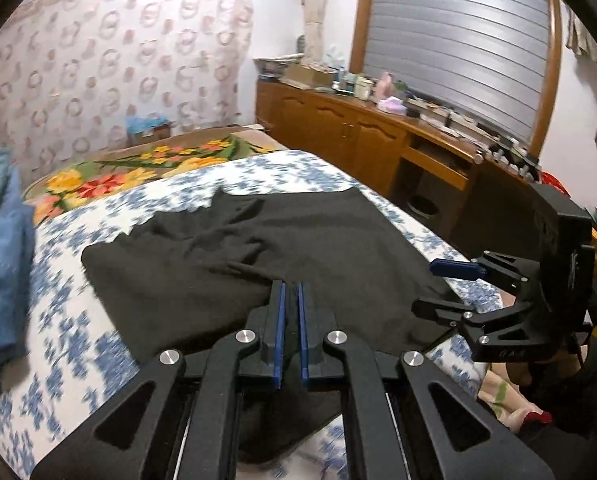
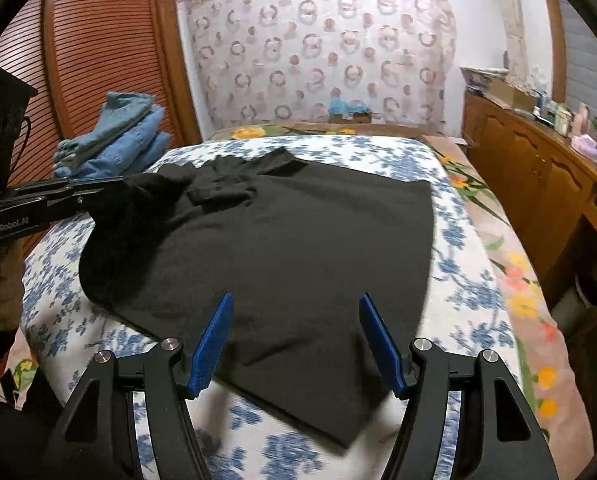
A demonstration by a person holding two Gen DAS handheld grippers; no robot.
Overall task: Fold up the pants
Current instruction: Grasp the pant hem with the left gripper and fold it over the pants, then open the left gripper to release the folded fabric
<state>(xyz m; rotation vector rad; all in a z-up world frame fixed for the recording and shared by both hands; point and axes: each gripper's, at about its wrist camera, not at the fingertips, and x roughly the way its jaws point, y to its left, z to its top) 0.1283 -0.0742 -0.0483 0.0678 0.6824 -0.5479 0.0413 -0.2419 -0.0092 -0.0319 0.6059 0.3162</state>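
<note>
Pants [image 2: 282, 248], black, lie spread on the blue-flowered bedspread [image 2: 458, 280]. Only the right wrist view shows the folded jeans stack [image 2: 114, 140] at the far left and the left gripper [image 2: 114, 192] clamped on a raised fold of the pants. Only the left wrist view shows a cluttered wooden dresser [image 1: 358, 128] and the right gripper [image 1: 438, 284], its jaws apart and empty.

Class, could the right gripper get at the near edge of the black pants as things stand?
Probably yes. The right gripper is open, with the black pants lying flat on the bed right ahead of it. Nothing lies between; the left gripper pinches cloth off at the far side.
</note>
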